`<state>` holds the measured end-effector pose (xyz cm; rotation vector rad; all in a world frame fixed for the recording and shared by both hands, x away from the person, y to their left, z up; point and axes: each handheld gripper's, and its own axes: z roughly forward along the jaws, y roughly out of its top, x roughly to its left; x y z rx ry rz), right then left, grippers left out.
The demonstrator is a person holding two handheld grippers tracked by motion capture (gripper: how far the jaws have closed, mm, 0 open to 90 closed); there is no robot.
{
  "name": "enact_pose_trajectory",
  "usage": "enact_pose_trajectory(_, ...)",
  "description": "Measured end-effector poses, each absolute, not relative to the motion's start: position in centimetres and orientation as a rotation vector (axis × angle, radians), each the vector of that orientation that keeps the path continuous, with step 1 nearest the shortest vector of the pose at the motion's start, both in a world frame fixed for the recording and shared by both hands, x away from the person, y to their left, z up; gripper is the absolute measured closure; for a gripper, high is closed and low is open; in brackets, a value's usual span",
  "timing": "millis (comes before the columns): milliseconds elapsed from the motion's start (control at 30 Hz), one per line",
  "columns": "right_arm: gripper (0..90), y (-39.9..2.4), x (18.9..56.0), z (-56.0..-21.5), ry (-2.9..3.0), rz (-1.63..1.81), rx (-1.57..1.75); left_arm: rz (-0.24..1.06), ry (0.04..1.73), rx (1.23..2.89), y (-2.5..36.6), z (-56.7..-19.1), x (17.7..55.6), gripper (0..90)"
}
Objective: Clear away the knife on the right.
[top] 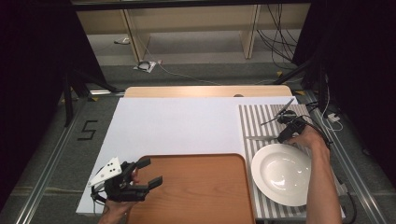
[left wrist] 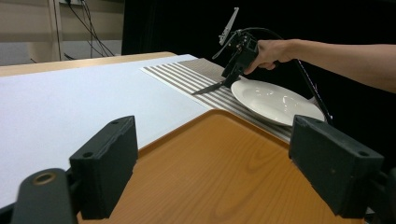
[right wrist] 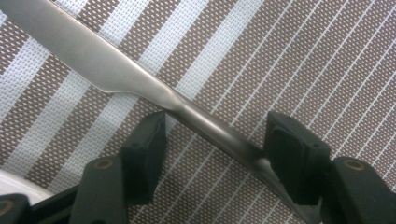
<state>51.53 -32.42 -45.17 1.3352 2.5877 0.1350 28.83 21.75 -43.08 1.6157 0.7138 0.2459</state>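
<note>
1. White sheet covered most of the surface (top: 177, 126); pale wood edge showed along its far side, cables on the floor beyond.
2. Striped brown-and-white placemat (top: 261, 121) lay along the right side of the surface; a wooden tray (top: 196, 186) sat at the near edge, just left of the mat.
3. White deep plate (top: 282, 173) rested on the placemat, near end, empty.
4. Left hand-held gripper (top: 148, 175) hovered over the tray's near-left corner, jaws spread wide, nothing between them; the left gripper view confirmed the gap over bare tray wood.
5. Right hand-held gripper (top: 285, 135) was lowered to the placemat just beyond the plate's far rim, gripped by the person's right hand (top: 310, 136).
6. Table knife (right wrist: 135, 81) lay flat on the placemat, blade pointing left toward the white sheet in the high view.
7. Right gripper view: jaws spread, straddling the knife's handle; the handle ran diagonally between them, touching or nearly touching one pad (right wrist: 292, 154), clear of the other. Not clamped.
</note>
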Motion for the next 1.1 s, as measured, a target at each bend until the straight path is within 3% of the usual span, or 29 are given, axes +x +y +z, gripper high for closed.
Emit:
enact_pose_trajectory(233, 39.9, -32.48, 51.56, -45.20, 2.585, 0.135, 1.342, 0.247, 0.714, 1.618, 21.67, -43.08, 28.85, 15.6)
enact_pose_trajectory(333, 46.5, -32.32, 51.51, -45.18, 2.591, 0.154, 1.355, 0.248, 0.715, 1.616, 21.71, -43.08, 28.85, 15.6)
enact_pose_trajectory(467, 47.8, -32.37, 51.49, -45.14, 2.600, 0.147, 1.347, 0.248, 0.714, 1.616, 21.78, -43.07, 28.86, 15.6)
enact_pose_trajectory(833, 68.2, -32.09, 51.24, -44.97, 2.659, 0.118, 1.322, 0.246, 0.719, 1.618, 21.70, -43.14, 28.93, 15.6)
enact_pose_trajectory(1100, 73.7, -31.94, 51.24, -44.95, 2.687, 0.099, 1.280, 0.248, 0.721, 1.615, 21.78, -43.12, 28.91, 15.6)
